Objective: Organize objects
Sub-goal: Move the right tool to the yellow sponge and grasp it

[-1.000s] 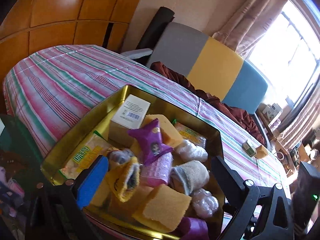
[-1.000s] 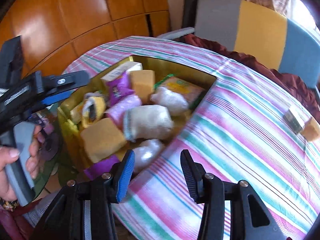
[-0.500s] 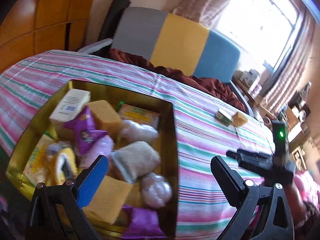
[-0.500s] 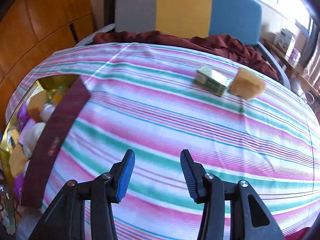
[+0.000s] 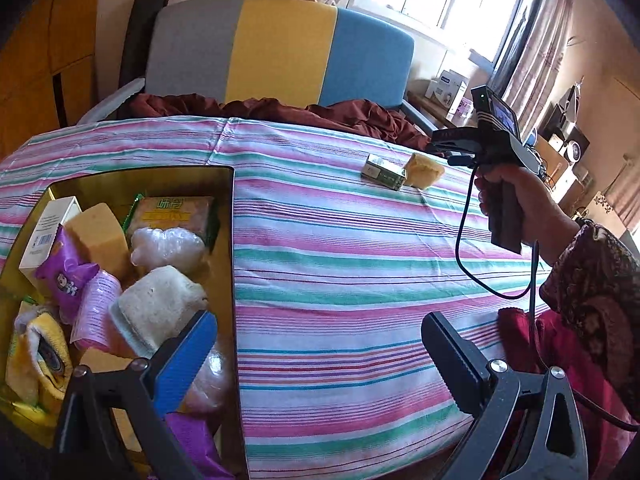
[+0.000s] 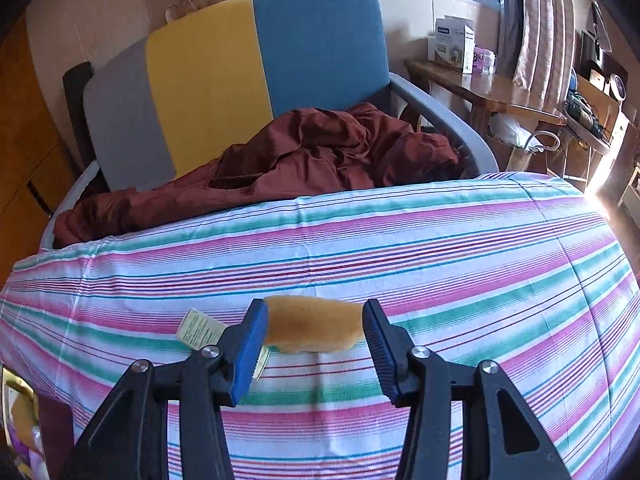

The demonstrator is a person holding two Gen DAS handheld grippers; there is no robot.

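Both hands have swung away from the gold tin since a second ago, and the right one now sits over the far end of the striped tablecloth. From the left wrist view, the left gripper [image 5: 320, 356] has its jaws spread wide with nothing between them, hanging over the striped tablecloth [image 5: 344, 264] just right of the gold tin [image 5: 230, 240]. That tin lies at the cloth's left side, crowded with sponges, a white box, purple packets and plastic-wrapped bundles. Well to the right of the tin and farther back, a small green box [image 5: 383, 171] and a yellow sponge [image 5: 424, 165] lie touching each other on the cloth. Beyond them the right hand [image 5: 516, 196] grips the handle of the right gripper [image 5: 440, 148], whose tip hangs just beside the sponge. From the right wrist view, the right gripper [image 6: 315, 330] straddles the yellow sponge [image 6: 314, 328]; its jaws are opening, with the sponge between them, and whether the pads touch the sponge's ends I cannot tell. The green box [image 6: 200, 328] shows just left of the sponge, partly behind the blue-padded finger. Behind the cloth, a maroon garment [image 6: 280, 164] is heaped on the grey, yellow and blue chair [image 6: 248, 60].
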